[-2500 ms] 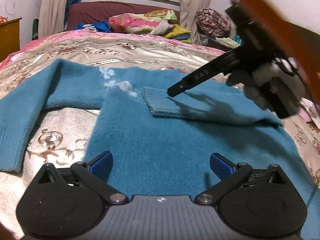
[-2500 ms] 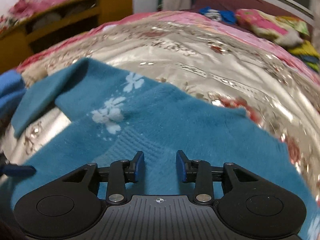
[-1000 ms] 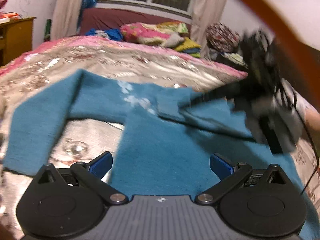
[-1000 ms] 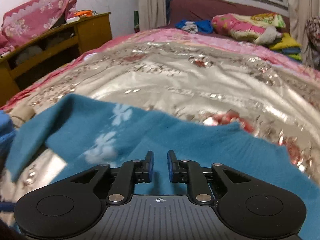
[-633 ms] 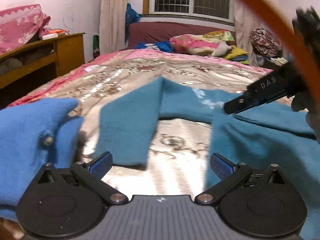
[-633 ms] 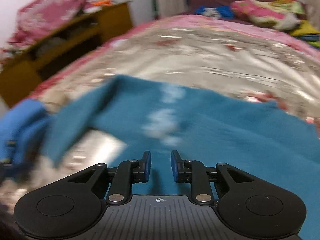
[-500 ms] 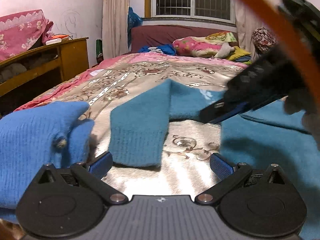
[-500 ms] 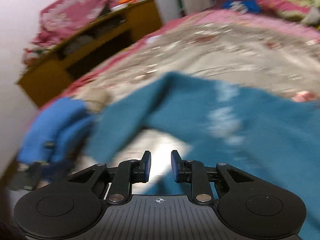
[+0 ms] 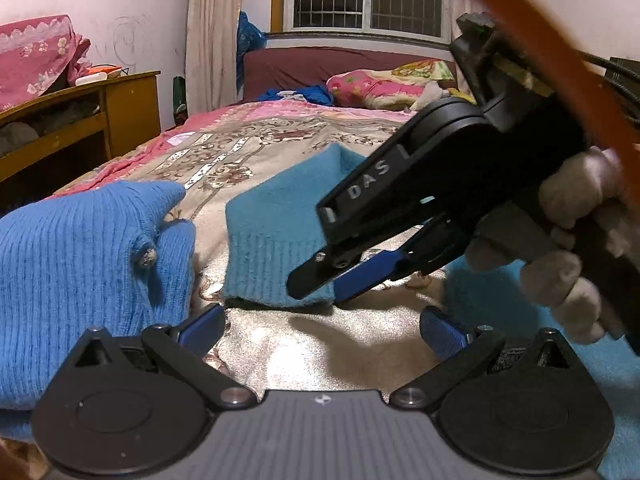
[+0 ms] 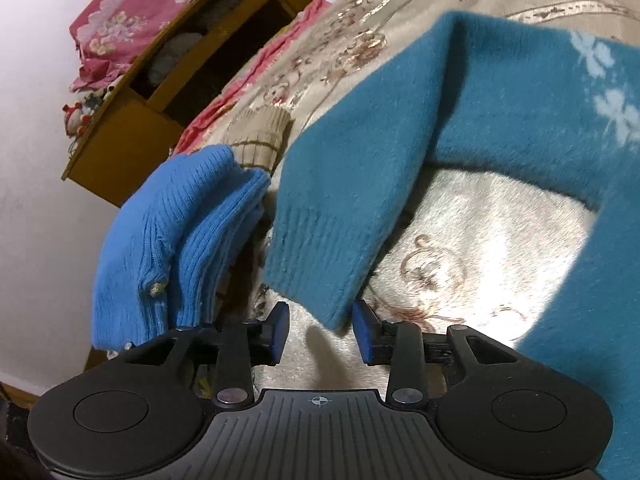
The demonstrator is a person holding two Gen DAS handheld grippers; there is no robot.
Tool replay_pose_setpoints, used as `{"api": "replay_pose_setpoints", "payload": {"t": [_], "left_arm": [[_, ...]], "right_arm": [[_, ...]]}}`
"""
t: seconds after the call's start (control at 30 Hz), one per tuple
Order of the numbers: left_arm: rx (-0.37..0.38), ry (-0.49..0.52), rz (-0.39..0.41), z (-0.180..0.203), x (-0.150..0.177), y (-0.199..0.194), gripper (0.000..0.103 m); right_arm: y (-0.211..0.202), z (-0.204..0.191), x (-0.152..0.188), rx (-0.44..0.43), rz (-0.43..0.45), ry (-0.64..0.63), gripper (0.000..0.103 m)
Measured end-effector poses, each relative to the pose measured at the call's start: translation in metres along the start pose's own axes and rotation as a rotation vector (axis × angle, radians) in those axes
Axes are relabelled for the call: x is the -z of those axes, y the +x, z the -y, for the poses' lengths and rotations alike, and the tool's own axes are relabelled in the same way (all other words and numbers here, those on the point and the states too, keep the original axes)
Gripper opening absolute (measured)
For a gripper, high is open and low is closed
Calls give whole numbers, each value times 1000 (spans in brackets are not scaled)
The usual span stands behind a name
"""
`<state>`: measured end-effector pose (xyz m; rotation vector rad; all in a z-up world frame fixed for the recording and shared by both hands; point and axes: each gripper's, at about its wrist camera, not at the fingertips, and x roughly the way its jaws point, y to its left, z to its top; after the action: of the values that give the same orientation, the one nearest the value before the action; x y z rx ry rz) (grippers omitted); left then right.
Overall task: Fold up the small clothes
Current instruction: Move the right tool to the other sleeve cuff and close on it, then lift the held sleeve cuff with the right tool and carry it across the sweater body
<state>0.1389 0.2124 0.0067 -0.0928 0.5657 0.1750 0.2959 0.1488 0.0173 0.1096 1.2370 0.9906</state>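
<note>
Your teal sweater lies spread on the bed, its body to the right and one sleeve reaching out toward the left edge. That sleeve lies flat and unfolded, with its ribbed cuff toward you, which I judge to be why both tools are gathered here: it looks like the next part to be folded in across the body.

Your right claw points steeply down at the cuff. Its jaws are opening; the corner of the cuff sits at the gap between the blue pads, but no pad presses on it, so nothing is gripped. In the left wrist view the same claw shows with its tips right at the cuff's near edge, your gloved hand around its handle.

Your left claw is released, jaws wide, with only bare bedspread between them. It hovers low, just short of the cuff, and holds nothing.

A bright blue ribbed knit sits at the left, near the bed's edge, close beside the cuff; whether they touch I cannot tell. It appears doubled over on itself, so I judge it a garment already dealt with and set aside. A beige knit piece lies just beyond it.

Containers: none on the bed. The wooden cabinet at the far left has open shelves, with a pink floral cloth over its top; the shelf contents are too dark to identify.
</note>
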Motion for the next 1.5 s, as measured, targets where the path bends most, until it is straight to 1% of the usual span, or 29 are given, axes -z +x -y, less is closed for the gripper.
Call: {"api": "replay_pose_setpoints", "payload": {"t": [0.17, 0.23, 0.27, 0.3, 0.37, 0.5, 0.63, 0.7, 0.77, 0.83, 0.87, 0.9, 0.93, 1.0, 1.03, 1.07, 1.1, 1.2, 1.27, 1.3, 1.37, 1.43, 1.47, 1.5], "left_arm": [[-7, -5, 7, 2, -1, -1, 103], [-15, 0, 8, 3, -2, 1, 103], [-23, 7, 8, 4, -2, 3, 103], [-33, 15, 9, 5, -2, 5, 103], [-58, 35, 11, 6, -1, 8, 103], [-144, 112, 39, 10, -1, 17, 103], [-171, 102, 39, 5, -4, 31, 103], [-195, 113, 45, 5, -5, 38, 103], [-216, 123, 63, 8, -9, 41, 103], [-222, 118, 95, 9, -16, 42, 103], [-223, 118, 116, 10, -21, 42, 97], [-220, 127, 138, 12, -24, 42, 87], [-214, 143, 157, 15, -29, 44, 81], [-190, 151, 166, 19, -38, 48, 50], [-168, 140, 167, 20, -43, 49, 45], [-135, 120, 169, 23, -46, 49, 36], [-110, 106, 173, 25, -48, 48, 31], [-62, 114, 205, 34, -50, 41, 25], [-40, 124, 214, 38, -51, 39, 24], [-32, 124, 214, 40, -52, 39, 23], [-22, 127, 208, 44, -51, 40, 22], [-9, 124, 198, 48, -50, 42, 22], [-3, 119, 192, 49, -50, 44, 22], [4, 114, 188, 50, -49, 44, 22]], "right_arm": [[8, -3, 1, -3, 21, 15, 35], [8, -5, 0, 7, 31, 17, 26], [7, -6, -1, 11, 35, 17, 18], [7, -6, -1, 12, 38, 19, 14], [1, -5, 0, 4, 51, 22, 9], [-21, -4, 2, -10, 86, 24, 8], [-44, -2, 0, -38, 127, 34, 7], [-54, -3, -2, -54, 147, 43, 7], [-66, -3, -3, -73, 167, 49, 7], [-78, -3, -3, -79, 187, 50, 7], [-84, -2, -4, -82, 194, 51, 7], [-90, -2, -3, -81, 202, 53, 7], [-97, 0, -3, -80, 212, 56, 7], [-109, 3, -1, -76, 230, 64, 7], [-114, 5, 0, -74, 237, 71, 7], [-119, 8, 1, -69, 245, 79, 7], [-124, 11, 2, -64, 254, 86, 7], [-137, 21, 7, -49, 281, 109, 6], [-144, 31, 11, -40, 298, 130, 7], [-146, 37, 13, -42, 296, 147, 12], [-148, 49, 22, -62, 307, 204, 12], [-148, 56, 31, -73, 321, 232, 13], [-146, 60, 35, -91, 322, 252, 20], [-143, 65, 38, -114, 322, 280, 34]]}}
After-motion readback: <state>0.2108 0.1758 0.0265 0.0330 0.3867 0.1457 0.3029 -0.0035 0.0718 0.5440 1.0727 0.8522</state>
